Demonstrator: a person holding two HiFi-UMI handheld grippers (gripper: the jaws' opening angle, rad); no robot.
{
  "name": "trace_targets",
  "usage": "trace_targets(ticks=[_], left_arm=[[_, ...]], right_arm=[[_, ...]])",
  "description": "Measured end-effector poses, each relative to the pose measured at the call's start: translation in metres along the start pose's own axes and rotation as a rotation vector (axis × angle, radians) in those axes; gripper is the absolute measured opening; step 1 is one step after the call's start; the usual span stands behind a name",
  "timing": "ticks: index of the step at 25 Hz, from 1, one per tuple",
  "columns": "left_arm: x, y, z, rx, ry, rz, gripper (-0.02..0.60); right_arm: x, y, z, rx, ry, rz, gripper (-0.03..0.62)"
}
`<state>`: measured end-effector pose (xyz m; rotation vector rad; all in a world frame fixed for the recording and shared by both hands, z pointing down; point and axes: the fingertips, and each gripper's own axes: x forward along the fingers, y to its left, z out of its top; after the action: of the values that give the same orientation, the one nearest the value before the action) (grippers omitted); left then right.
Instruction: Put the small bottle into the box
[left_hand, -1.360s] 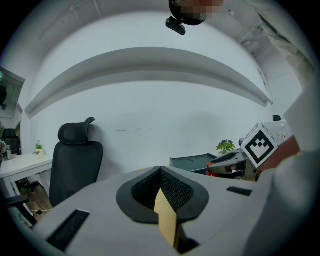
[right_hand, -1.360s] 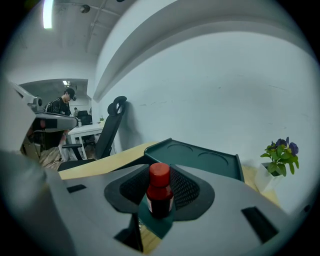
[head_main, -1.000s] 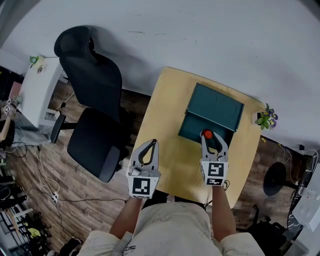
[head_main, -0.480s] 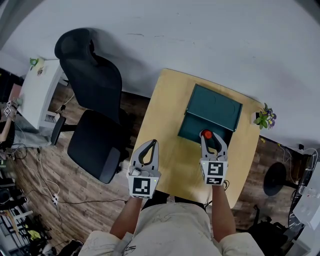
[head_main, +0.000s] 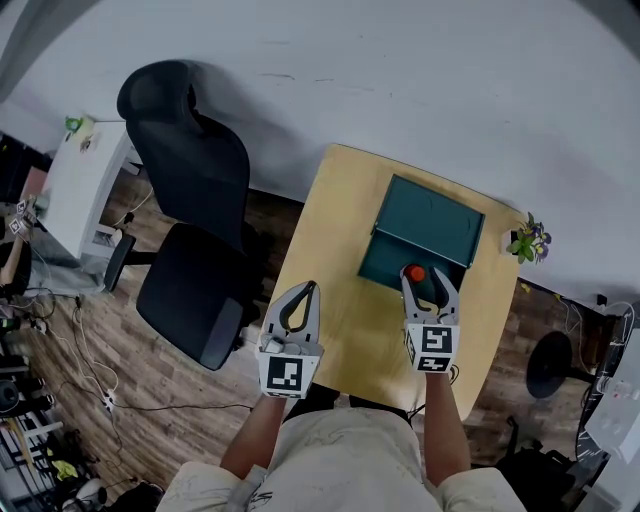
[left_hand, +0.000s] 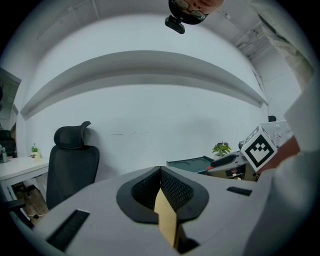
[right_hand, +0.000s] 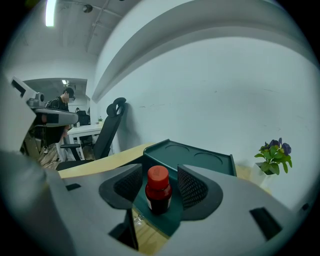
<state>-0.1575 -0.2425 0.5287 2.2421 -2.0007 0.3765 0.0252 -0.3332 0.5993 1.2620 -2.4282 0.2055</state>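
Right claw (right_hand: 160, 170): the jaws had just been opening and stood wide. The small bottle (right_hand: 158, 192) stood upright between them, red cap up, with a gap on each side and neither pad on it. It appeared to rest on the dark green floor of the box (right_hand: 202, 159), close to the near rim, at centre frame in the right gripper view. In the head view the right claw (head_main: 428, 285) sat right of centre with the small bottle (head_main: 414, 273) at its tips.

Judgement: this was the release step, and the placement looked all but done.
1. Keep the jaws wide and draw the claw straight back along its own line, toward the bottom of the frame.
2. Do not roll or swing sideways. Either pad could catch the cap and tip the bottle over the near rim onto the table (head_main: 330, 250).

Edges and room:
- The box lid (head_main: 430, 215) stood behind the bottle, so there was no way forward.
- A potted plant (head_main: 530, 240) stood at the table's right edge, near the box.
- The path back over bare table looked open.
- Left claw (head_main: 305, 290): jaws closed tip to tip, nothing between them, lower centre-left, well apart from the box.
- An office chair (head_main: 190, 200) at upper left stood off the table.
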Motion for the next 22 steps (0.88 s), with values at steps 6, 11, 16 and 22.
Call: trace_targets(ticks=[6, 11, 16, 22], left_arm=[[-0.004, 0.001, 0.007, 0.008, -0.030, -0.004, 0.008], [-0.008, 0.001, 0.010, 0.009, -0.041, -0.011, 0.008], [-0.013, 0.000, 0.015, 0.014, -0.059, -0.025, 0.008], [-0.017, -0.006, 0.021, 0.016, -0.084, -0.062, 0.008]], right_arm=[[-0.006, 0.002, 0.002, -0.002, -0.001, -0.009, 0.233], [-0.013, 0.002, 0.002, -0.001, -0.003, -0.023, 0.233], [-0.024, 0.004, 0.004, -0.002, -0.011, -0.041, 0.233], [-0.042, 0.007, 0.008, 0.000, -0.023, -0.076, 0.233]])
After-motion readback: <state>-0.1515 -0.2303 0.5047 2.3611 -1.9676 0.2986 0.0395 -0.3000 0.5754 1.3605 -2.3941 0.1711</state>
